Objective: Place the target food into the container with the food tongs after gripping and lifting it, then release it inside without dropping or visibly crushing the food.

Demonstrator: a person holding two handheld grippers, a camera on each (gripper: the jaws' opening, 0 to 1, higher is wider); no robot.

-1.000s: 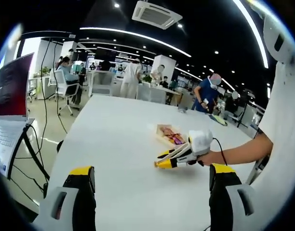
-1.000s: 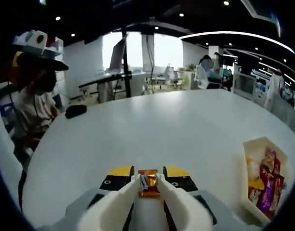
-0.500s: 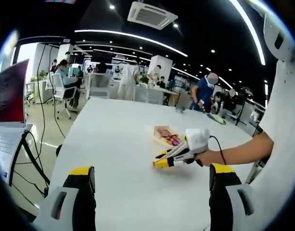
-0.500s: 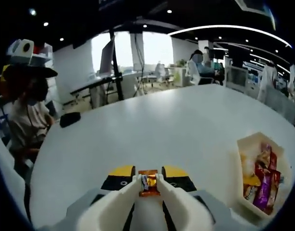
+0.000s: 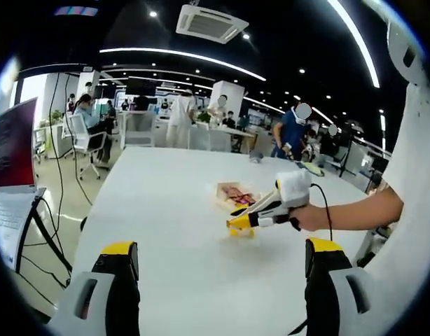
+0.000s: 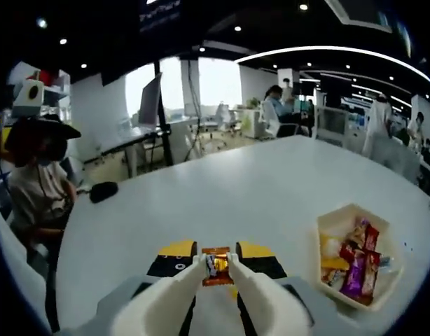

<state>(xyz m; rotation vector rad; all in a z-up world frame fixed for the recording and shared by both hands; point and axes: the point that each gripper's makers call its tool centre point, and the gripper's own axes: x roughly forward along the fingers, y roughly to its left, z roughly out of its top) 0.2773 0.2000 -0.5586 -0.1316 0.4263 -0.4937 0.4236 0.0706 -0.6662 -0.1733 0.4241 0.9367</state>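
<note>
An orange-wrapped snack [image 6: 216,265] is being gripped between the white tongs [image 6: 215,280] carried by the right gripper [image 6: 215,260], whose fingers [image 6: 174,257] are being kept clenched on it. Compared with a second ago, the gripper is being held higher above the white bench [image 6: 257,189], and the container [image 6: 355,262] of wrapped snacks, off to the right of the fingers, is being seen more fully and nearer the centre. In the left gripper view, the right gripper [image 5: 241,220] is being carried closer to the container [image 5: 234,194], just beyond the hand [image 5: 309,217]. The left gripper [image 5: 222,262] is being held with its fingers [image 5: 117,269] spread wide, nothing between them.
</note>
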